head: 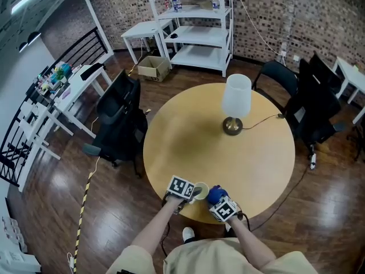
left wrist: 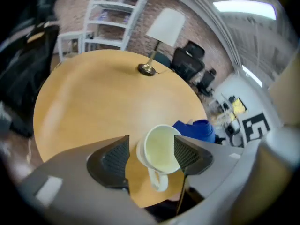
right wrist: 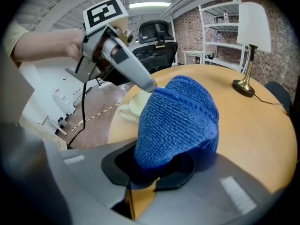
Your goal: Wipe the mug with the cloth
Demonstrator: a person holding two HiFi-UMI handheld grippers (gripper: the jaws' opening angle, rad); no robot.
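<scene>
- It looked like an office or lab workspace, with brick walls [head: 274, 10] and a dark wooden floor [head: 68, 176].
- Black office chairs [head: 120, 116] stood around a round table [head: 188, 141] with a lamp [head: 235, 103].
- White desks [head: 80, 90], a white shelving unit [head: 199, 36] and a cardboard box [head: 153, 68] lined the edges.

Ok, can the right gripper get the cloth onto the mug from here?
Likely yes: the right gripper, shut on the cloth, is right beside the mug, whose mouth is uncovered; one spread jaw of the left gripper flanks the near side.
</scene>
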